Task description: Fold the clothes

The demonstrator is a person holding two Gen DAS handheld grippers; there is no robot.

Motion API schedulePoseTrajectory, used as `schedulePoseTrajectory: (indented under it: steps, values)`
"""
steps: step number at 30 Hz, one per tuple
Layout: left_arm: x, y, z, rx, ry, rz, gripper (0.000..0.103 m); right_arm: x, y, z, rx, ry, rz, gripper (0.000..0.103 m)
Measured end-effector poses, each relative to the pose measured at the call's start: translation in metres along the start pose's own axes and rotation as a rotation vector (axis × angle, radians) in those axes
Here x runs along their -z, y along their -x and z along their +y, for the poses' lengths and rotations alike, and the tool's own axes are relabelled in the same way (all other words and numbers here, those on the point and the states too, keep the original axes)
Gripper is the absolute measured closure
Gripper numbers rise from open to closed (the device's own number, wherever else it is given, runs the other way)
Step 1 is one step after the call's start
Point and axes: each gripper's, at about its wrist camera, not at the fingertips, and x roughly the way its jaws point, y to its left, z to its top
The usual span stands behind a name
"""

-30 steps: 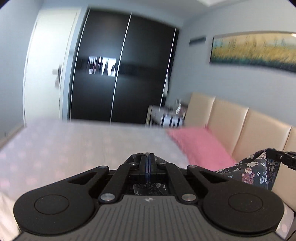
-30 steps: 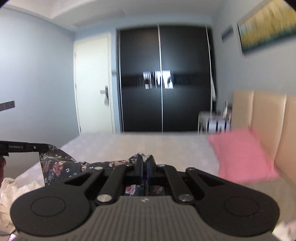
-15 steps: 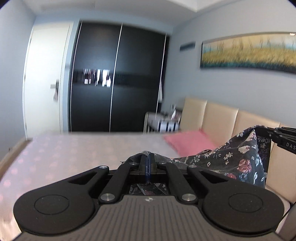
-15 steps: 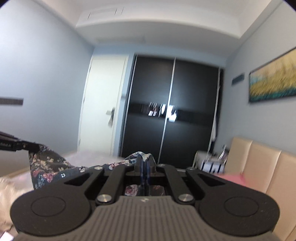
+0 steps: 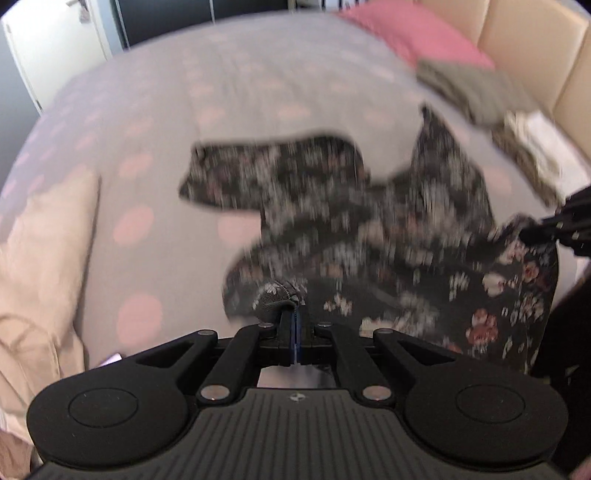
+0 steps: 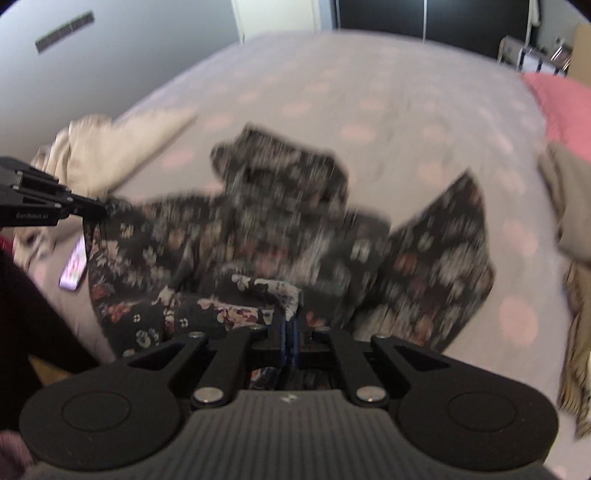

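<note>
The bed, in a dotted sheet, lies under the dark floral garment, which spreads blurred across it. A pink pillow sits at its head. My left gripper and right gripper each have jaws pressed together, pinching the garment's near edge.

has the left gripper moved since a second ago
Yes. The left gripper, shut on the floral garment, has tipped downward: the wardrobe it faced earlier is gone, and the bed now fills its view.
</note>
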Motion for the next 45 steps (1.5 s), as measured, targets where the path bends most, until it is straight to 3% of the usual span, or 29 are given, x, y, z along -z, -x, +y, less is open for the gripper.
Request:
schedulePoseTrajectory:
  steps: [4, 5, 8, 9, 15, 22, 26, 29, 30, 32, 34, 36, 37, 41, 45]
  values:
    - [0.009, -0.013, 0.004, 0.027, -0.022, 0.092, 0.102, 0.027, -0.021, 0.016, -0.03, 0.022, 0.122, 0.094]
    - [0.007, -0.011, 0.005, 0.027, -0.02, 0.093, 0.097, 0.027, -0.017, 0.015, -0.025, 0.023, 0.121, 0.09]
    - [0.005, 0.0, 0.005, 0.038, -0.024, 0.082, 0.065, 0.024, -0.002, 0.011, -0.007, 0.027, 0.103, 0.057]
    - [0.005, 0.003, 0.003, 0.04, -0.026, 0.073, 0.06, 0.02, 0.004, 0.008, 0.004, 0.029, 0.087, 0.053]
    - [-0.024, -0.003, -0.011, 0.117, 0.019, 0.015, 0.059, -0.007, 0.016, -0.017, 0.056, -0.027, -0.022, 0.05]
    - [-0.064, -0.018, -0.029, 0.214, 0.078, -0.049, 0.059, -0.034, -0.03, -0.041, 0.054, -0.149, -0.05, 0.044]
    - [-0.081, -0.061, -0.046, 0.205, 0.08, -0.008, 0.06, -0.038, -0.056, -0.057, 0.066, -0.218, -0.06, 0.042]
    - [-0.084, -0.089, -0.054, 0.176, 0.089, 0.016, 0.078, -0.037, -0.065, -0.067, 0.034, -0.265, -0.06, 0.042]
    - [-0.083, -0.094, -0.055, 0.166, 0.092, 0.013, 0.088, -0.036, -0.067, -0.071, 0.024, -0.281, -0.059, 0.042]
    - [-0.079, -0.098, -0.051, 0.157, 0.094, 0.002, 0.099, -0.035, -0.073, -0.078, 0.002, -0.312, -0.059, 0.045]
    - [-0.074, -0.089, -0.044, 0.161, 0.103, -0.012, 0.102, -0.034, -0.079, -0.085, -0.02, -0.343, -0.058, 0.061]
    - [-0.067, -0.074, -0.035, 0.173, 0.114, -0.027, 0.103, -0.035, -0.081, -0.086, -0.05, -0.36, -0.062, 0.092]
    - [-0.064, -0.066, -0.031, 0.179, 0.12, -0.035, 0.103, -0.035, -0.082, -0.086, -0.065, -0.368, -0.063, 0.096]
    - [-0.049, -0.035, -0.013, 0.2, 0.143, -0.06, 0.103, -0.041, -0.067, -0.069, -0.157, -0.3, -0.103, 0.102]
    - [-0.026, -0.007, 0.001, 0.189, 0.148, 0.01, 0.103, -0.043, -0.063, -0.042, -0.259, -0.228, -0.076, 0.101]
